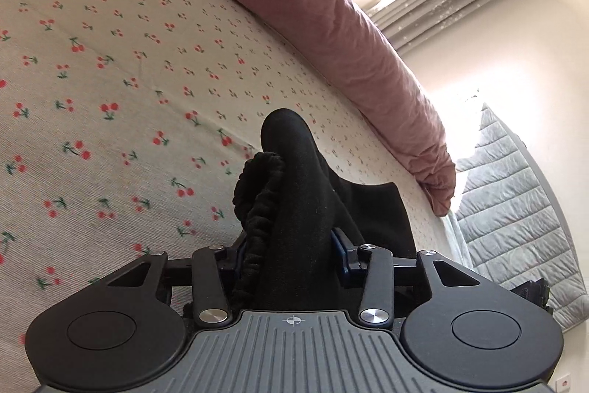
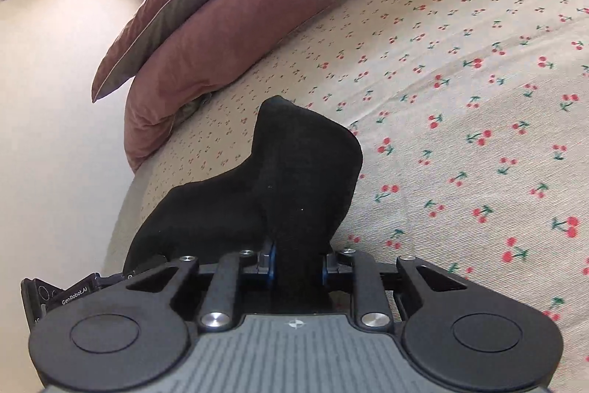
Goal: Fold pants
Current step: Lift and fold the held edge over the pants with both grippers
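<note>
- Left gripper (image 1: 291, 260) and right gripper (image 2: 297, 264) are each clamping jaws on the black pants (image 1: 294, 194), lifting them above the bed (image 1: 110, 80).
- Fabric is looking soft, light, floppy; the gathered waistband is giving the firmest hold.

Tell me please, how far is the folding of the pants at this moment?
Done: both grippers have hold of the black pants. The left gripper is shut on a bunch with the gathered waistband; the right gripper is shut on another bunch. In hand: the cloth is bunched up over the cherry-print bedsheet. Left: no flat, neat fold shows in either view, so laying out and folding seem still ahead.
</note>
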Tool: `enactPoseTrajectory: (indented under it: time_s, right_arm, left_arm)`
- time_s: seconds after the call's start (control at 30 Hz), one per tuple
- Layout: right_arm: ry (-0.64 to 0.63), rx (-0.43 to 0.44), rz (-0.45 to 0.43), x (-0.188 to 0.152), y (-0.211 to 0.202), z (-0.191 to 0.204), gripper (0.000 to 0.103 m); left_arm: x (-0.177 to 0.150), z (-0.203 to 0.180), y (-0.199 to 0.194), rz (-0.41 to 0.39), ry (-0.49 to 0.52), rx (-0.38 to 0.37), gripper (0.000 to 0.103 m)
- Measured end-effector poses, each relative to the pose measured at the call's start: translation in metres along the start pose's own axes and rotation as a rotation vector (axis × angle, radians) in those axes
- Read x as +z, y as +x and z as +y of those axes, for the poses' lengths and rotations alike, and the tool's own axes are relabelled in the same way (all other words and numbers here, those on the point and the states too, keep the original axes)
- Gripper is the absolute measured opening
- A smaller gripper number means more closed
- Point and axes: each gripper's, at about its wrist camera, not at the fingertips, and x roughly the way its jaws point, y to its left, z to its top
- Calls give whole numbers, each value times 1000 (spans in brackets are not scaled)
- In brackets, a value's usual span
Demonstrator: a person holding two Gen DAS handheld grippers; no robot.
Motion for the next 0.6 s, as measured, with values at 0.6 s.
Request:
enactPoseTrajectory:
  time_s: [0.6]
  right_arm:
    - [249,99,-44,27,-16,-110,31]
  left_arm:
    - [-2,-8,69,89,5,-83,52]
